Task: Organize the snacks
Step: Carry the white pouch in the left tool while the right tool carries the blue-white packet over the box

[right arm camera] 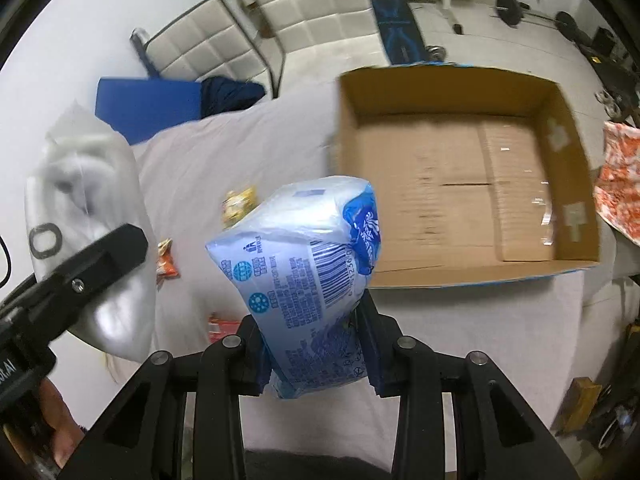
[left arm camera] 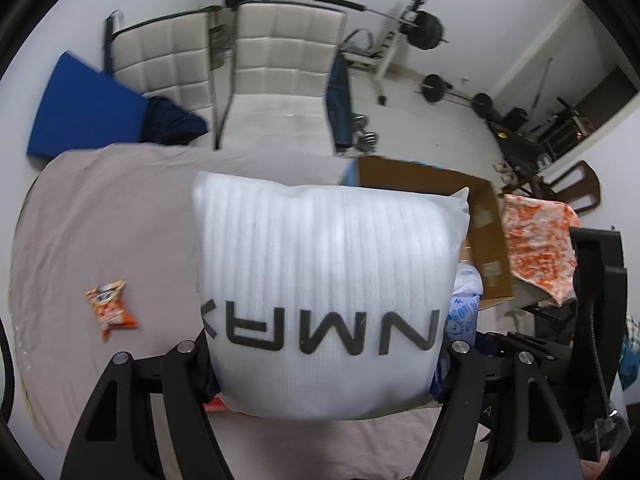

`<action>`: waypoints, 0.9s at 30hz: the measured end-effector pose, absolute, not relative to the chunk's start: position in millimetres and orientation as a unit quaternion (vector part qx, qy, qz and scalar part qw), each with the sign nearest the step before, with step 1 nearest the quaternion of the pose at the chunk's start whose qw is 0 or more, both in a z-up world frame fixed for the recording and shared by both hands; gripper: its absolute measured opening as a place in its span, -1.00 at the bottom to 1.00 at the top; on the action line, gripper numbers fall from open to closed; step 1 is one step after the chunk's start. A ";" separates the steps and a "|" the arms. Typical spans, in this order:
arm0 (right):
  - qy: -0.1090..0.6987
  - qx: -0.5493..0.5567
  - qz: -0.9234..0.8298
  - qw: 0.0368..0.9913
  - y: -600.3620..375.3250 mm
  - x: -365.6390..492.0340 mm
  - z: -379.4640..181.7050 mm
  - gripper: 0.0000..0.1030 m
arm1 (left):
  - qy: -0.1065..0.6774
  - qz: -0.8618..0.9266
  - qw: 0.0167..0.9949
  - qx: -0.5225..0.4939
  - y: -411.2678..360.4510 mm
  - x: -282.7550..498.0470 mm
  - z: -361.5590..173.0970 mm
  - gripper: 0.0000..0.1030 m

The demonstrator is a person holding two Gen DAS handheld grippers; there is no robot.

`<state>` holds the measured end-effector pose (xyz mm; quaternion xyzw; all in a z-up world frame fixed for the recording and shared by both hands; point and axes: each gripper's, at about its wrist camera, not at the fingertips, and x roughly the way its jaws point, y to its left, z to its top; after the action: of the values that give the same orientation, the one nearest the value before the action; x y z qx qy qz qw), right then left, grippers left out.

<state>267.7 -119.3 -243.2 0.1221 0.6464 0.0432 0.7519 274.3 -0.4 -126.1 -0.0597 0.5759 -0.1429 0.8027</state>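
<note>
My left gripper (left arm camera: 324, 376) is shut on a big white puffy bag (left arm camera: 324, 280) with black letters, held above the grey cloth; the same white bag (right arm camera: 92, 240) appears at the left of the right wrist view. My right gripper (right arm camera: 316, 356) is shut on a blue and white plastic packet (right arm camera: 308, 264) with a barcode, held up just left of an open, empty cardboard box (right arm camera: 460, 184). Small orange snack packets lie on the cloth: one orange packet (left arm camera: 110, 306) at left, another orange snack (right arm camera: 166, 264) and a yellow packet (right arm camera: 238, 204) behind the blue packet.
The grey cloth (left arm camera: 120, 208) covers the table. An orange-patterned cloth (left arm camera: 540, 236) lies right of the box. White padded chairs (left arm camera: 280, 52), a blue mat (left arm camera: 84, 108) and gym weights (left arm camera: 428, 28) stand beyond. A hand (right arm camera: 52, 420) holds the left gripper's handle.
</note>
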 end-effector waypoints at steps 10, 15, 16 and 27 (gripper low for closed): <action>0.619 0.138 -0.015 0.773 -257.2 280.2 -210.4 -0.25 | 0.585 -0.191 0.788 -0.033 -116.4 314.9 -133.0 0.39; 0.612 0.138 -0.046 0.777 -309.3 306.8 -216.4 -0.25 | 0.595 -0.198 0.779 -0.021 -161.1 336.2 -148.9 0.39; 0.613 0.137 -0.049 0.777 -318.1 313.4 -220.8 -0.25 | 0.598 -0.199 0.776 -0.020 -167.5 342.6 -154.9 0.39; 0.648 0.105 -0.070 0.751 -378.3 397.1 -318.5 -0.25 | 0.664 -0.187 0.723 -0.044 -216.2 407.8 -241.2 0.39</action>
<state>397.1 -378.3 -318.5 0.1047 0.6480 -0.0703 0.7511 407.8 -216.2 -241.2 -0.0442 0.6639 -0.1874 0.7226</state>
